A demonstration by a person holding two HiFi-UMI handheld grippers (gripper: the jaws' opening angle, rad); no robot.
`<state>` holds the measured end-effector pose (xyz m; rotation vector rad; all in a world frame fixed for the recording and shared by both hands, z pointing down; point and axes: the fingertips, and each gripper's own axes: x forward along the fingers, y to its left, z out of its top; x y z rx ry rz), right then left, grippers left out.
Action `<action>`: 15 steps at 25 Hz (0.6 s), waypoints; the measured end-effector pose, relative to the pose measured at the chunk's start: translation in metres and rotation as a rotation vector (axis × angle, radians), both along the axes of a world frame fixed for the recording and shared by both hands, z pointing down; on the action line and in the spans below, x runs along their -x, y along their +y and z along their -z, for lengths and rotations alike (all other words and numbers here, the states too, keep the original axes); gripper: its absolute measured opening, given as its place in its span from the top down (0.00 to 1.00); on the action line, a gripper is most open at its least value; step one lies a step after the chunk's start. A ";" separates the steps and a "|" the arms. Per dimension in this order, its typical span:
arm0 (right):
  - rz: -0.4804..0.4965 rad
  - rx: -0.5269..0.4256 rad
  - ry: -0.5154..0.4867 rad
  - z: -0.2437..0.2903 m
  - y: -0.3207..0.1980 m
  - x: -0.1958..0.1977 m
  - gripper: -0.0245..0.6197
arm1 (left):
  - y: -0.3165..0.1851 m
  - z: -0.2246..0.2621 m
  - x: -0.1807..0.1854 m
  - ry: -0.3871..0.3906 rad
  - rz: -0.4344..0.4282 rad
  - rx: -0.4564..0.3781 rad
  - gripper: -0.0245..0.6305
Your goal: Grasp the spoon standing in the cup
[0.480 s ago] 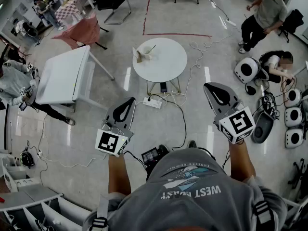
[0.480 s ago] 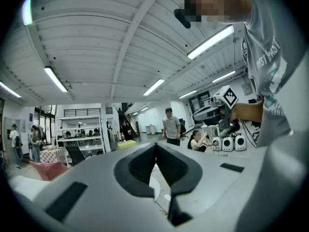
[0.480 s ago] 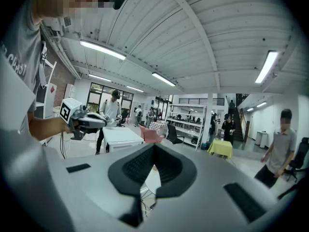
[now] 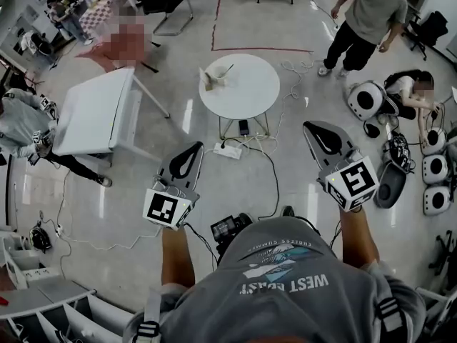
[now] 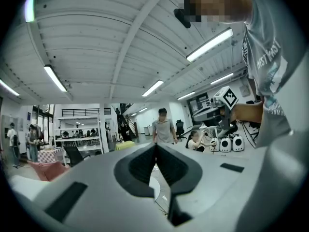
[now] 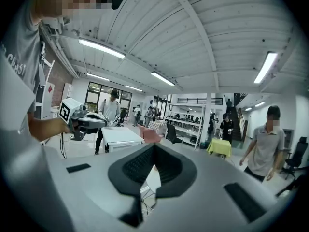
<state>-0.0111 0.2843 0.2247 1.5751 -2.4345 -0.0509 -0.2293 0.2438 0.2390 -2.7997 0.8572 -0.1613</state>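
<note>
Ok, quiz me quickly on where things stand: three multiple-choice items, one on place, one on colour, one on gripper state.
1. The cup with the spoon stands on: A the round table; B a kitchen counter; C a cardboard box.
2. The round table's top is: A red; B white; C black.
3. The left gripper is: A shut on the spoon; B wide open; C shut, empty.
Answers: 1 A, the cup sits near the round top's edge; 2 B, the top is plain white; 3 C, the jaw tips meet with nothing between.
</note>
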 end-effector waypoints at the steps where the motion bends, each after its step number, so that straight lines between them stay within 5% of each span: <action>1: -0.002 0.000 0.000 0.000 0.000 0.002 0.96 | 0.000 0.000 0.002 0.001 -0.002 0.000 0.95; 15: -0.031 -0.025 -0.020 0.009 -0.002 0.037 0.96 | -0.001 0.000 0.034 0.050 -0.022 -0.019 0.95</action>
